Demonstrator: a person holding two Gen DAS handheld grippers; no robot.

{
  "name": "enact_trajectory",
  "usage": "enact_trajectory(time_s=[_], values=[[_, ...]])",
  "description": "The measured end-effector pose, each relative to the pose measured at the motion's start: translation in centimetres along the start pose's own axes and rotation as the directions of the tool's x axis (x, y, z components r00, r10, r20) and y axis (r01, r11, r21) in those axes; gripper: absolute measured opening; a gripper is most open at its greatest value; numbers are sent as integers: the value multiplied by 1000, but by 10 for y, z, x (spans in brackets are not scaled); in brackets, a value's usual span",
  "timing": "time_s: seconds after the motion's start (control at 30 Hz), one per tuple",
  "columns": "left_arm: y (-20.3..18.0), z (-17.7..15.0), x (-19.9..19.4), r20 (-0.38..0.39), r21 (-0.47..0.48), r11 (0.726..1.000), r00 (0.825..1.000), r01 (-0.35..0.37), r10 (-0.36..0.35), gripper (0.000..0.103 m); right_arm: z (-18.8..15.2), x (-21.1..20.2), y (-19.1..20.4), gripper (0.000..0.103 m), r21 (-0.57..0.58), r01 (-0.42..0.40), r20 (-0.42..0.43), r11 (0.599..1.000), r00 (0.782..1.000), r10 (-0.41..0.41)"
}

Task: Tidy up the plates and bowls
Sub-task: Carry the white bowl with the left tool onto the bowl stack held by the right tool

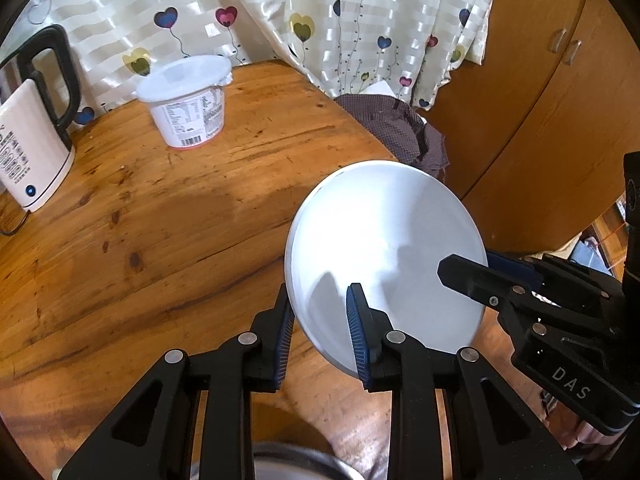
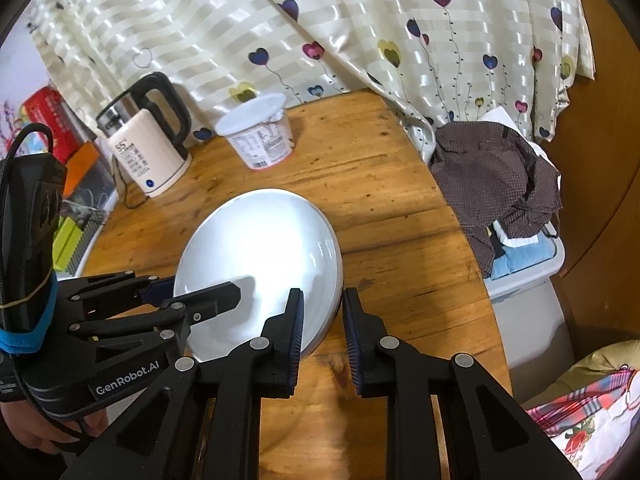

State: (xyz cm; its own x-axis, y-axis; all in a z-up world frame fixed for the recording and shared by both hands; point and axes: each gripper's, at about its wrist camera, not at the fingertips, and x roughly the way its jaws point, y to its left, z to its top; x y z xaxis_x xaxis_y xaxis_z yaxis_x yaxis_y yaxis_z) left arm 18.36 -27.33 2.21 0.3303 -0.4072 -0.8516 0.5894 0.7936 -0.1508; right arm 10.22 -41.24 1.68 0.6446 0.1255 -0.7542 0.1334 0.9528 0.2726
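A white shallow plate (image 1: 384, 240) hangs tilted just above the round wooden table (image 1: 160, 240), held from two sides. My left gripper (image 1: 320, 320) is shut on its near rim, one blue pad under the edge and one on the inside face. In the right wrist view the same plate (image 2: 260, 248) has my right gripper (image 2: 322, 328) shut on its right rim. Each gripper also shows in the other's view: the right gripper (image 1: 480, 276) at the plate's right edge, the left gripper (image 2: 192, 300) at its left edge. A shiny metal rim (image 1: 280, 460), perhaps a bowl, peeks in below.
A white electric kettle (image 1: 28, 152) and a lidded white tub (image 1: 188, 100) stand at the table's far side by a heart-print curtain (image 2: 320, 20). A brown checked cloth (image 2: 496, 176) lies over a plastic bin (image 2: 528, 276) beside the table. A wooden cabinet (image 1: 540, 100) stands behind.
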Motion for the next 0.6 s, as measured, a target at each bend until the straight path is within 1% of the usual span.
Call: enact_trajectory(time_s=[0.6], values=[[15, -33, -54, 61, -50, 999, 998, -21, 24, 28, -15, -32, 47, 20, -62, -53, 15, 997, 998, 54]])
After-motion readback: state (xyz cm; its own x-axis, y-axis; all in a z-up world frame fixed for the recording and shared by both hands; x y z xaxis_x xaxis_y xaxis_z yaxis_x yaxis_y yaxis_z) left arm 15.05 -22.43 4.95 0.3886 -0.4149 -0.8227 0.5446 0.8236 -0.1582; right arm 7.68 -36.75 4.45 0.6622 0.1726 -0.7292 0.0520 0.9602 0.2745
